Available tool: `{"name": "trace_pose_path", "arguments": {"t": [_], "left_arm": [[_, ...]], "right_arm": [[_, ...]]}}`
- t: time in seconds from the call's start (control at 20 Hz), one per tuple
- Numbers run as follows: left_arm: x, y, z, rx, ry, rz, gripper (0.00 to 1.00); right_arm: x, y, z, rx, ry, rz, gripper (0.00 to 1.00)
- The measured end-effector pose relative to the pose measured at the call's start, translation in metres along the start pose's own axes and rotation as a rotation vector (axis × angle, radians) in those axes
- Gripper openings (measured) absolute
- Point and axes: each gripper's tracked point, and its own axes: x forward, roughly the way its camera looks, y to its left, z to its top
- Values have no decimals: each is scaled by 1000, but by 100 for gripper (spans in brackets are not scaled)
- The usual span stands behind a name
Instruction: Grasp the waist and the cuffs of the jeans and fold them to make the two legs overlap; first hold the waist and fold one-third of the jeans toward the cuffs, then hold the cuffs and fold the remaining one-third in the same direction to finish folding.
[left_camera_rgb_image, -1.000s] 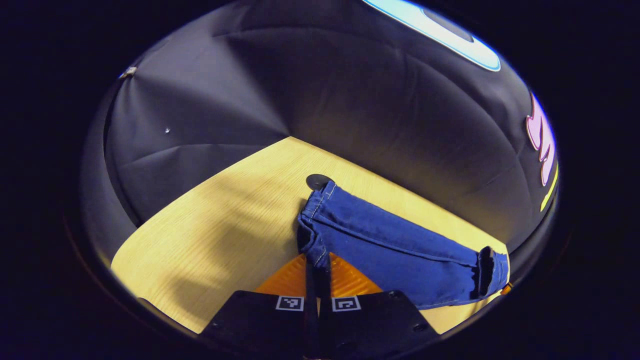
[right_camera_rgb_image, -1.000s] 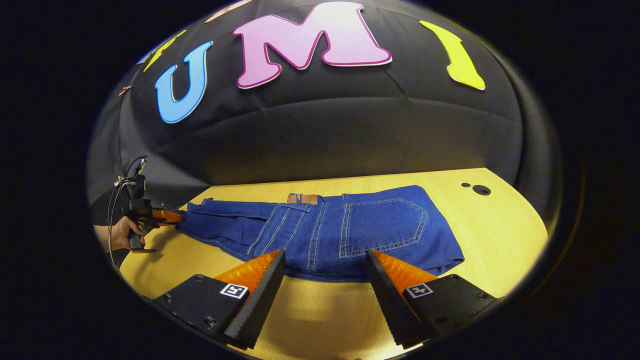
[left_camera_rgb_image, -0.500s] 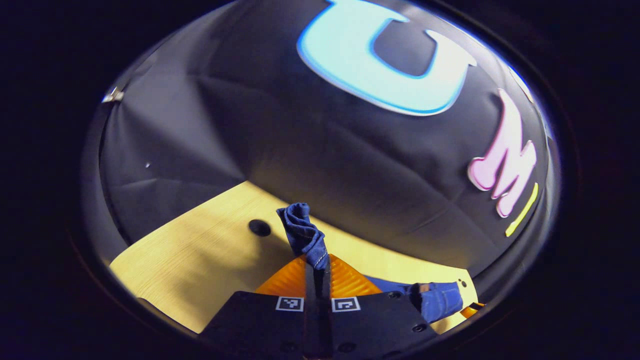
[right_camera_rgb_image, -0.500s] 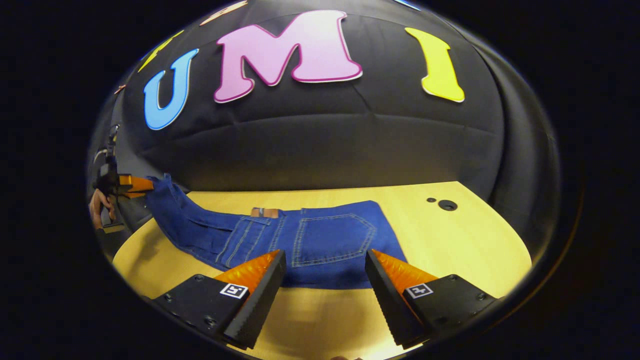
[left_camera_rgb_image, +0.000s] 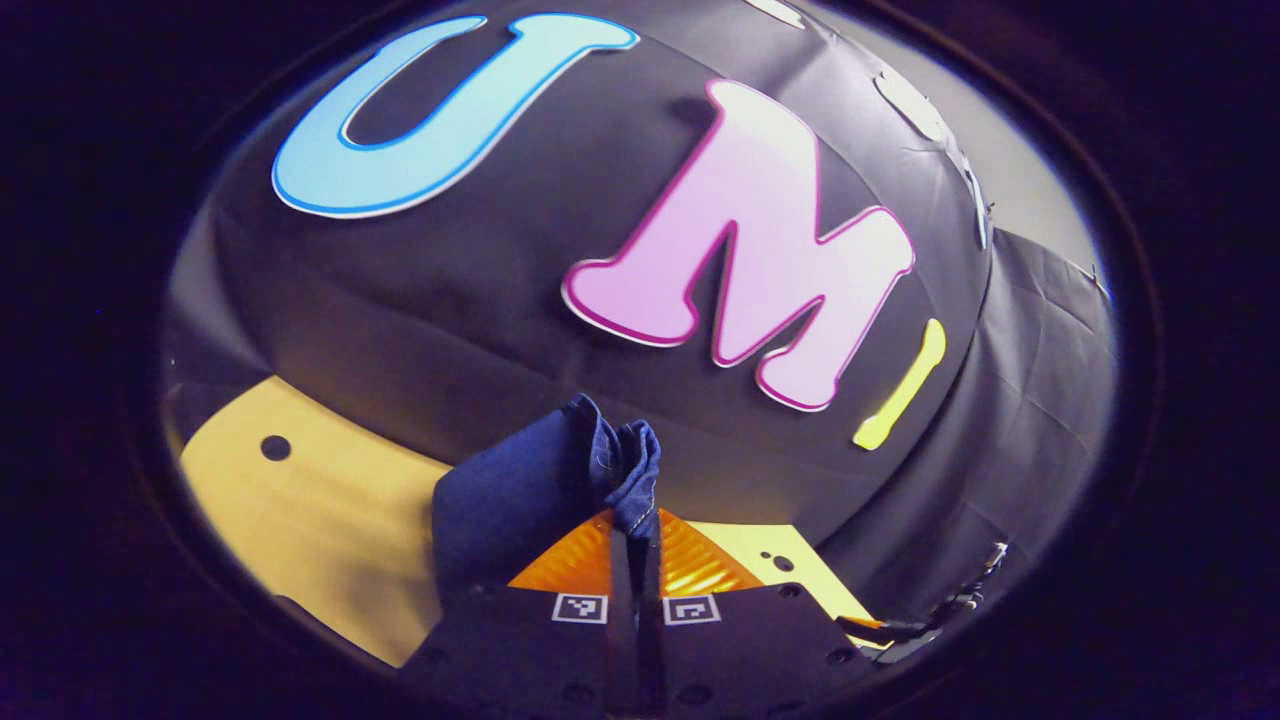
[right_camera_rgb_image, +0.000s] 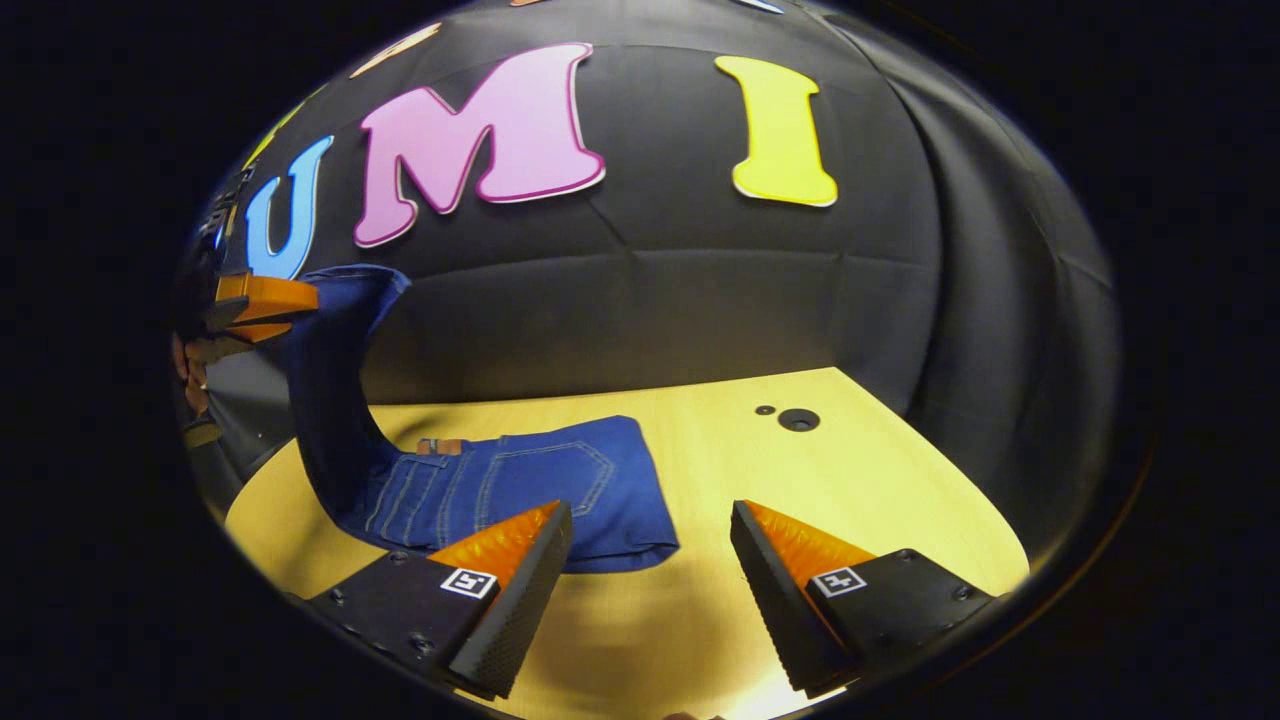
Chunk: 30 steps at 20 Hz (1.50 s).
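The blue jeans (right_camera_rgb_image: 500, 490) lie partly folded on the wooden table (right_camera_rgb_image: 850, 470), waist and back pocket flat at the left. Their legs rise in a curve to the cuffs (left_camera_rgb_image: 610, 470), which my left gripper (left_camera_rgb_image: 636, 530) holds pinched between its shut fingers, lifted high above the table. In the right gripper view that left gripper (right_camera_rgb_image: 262, 300) shows at the far left, held by a hand, with the denim hanging from it. My right gripper (right_camera_rgb_image: 650, 560) hovers low over the table's near side, open and holding nothing, just right of the folded waist part.
A round black hole (right_camera_rgb_image: 798, 420) and a smaller one sit in the table toward its far right. Another hole (left_camera_rgb_image: 275, 447) shows in the left gripper view. The booth's black cloth wall closes the back and the right side.
My left gripper has lifted the cuffs higher and swung them over toward the waist. The right gripper has drifted right, so the jeans now sit further left in its view.
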Motion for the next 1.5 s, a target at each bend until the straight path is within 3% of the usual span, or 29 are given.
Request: {"name": "trace_pose_path", "arguments": {"t": [0.2, 0.45, 0.55, 0.65, 0.75, 0.85, 1.05, 1.2, 1.35, 1.5], "left_arm": [[48, -65, -81, 54, 139, -75, 6], [92, -65, -172, 168, 285, 54, 8], [91, -69, -189, 162, 314, 45, 19], [78, -93, -192, 107, 312, -43, 34], [48, -116, -176, 84, 278, -104, 74], [12, -126, -154, 122, 239, -111, 95], [-104, -114, -85, 237, 100, -42, 96], [-208, -89, -32, 330, -34, 70, 97], [-317, -86, -6, 291, -116, 126, 96], [-391, -66, 0, 296, -146, 214, 97]], "right_arm": [[-9, -36, -6, -12, 8, -47, 98], [-36, -65, -9, 17, 0, -90, 98], [-52, -70, -11, 22, -1, -105, 98], [-67, -69, -13, 29, 3, -113, 98], [-88, -64, -9, 34, 0, -119, 98], [-113, -53, 4, 45, -15, -108, 97], [-167, -26, 42, 35, -61, -76, 98], [-212, -1, 74, 23, -104, -40, 97], [-260, 26, 105, -6, -154, -15, 97], [-309, 48, 133, -32, -215, 5, 97]]}}
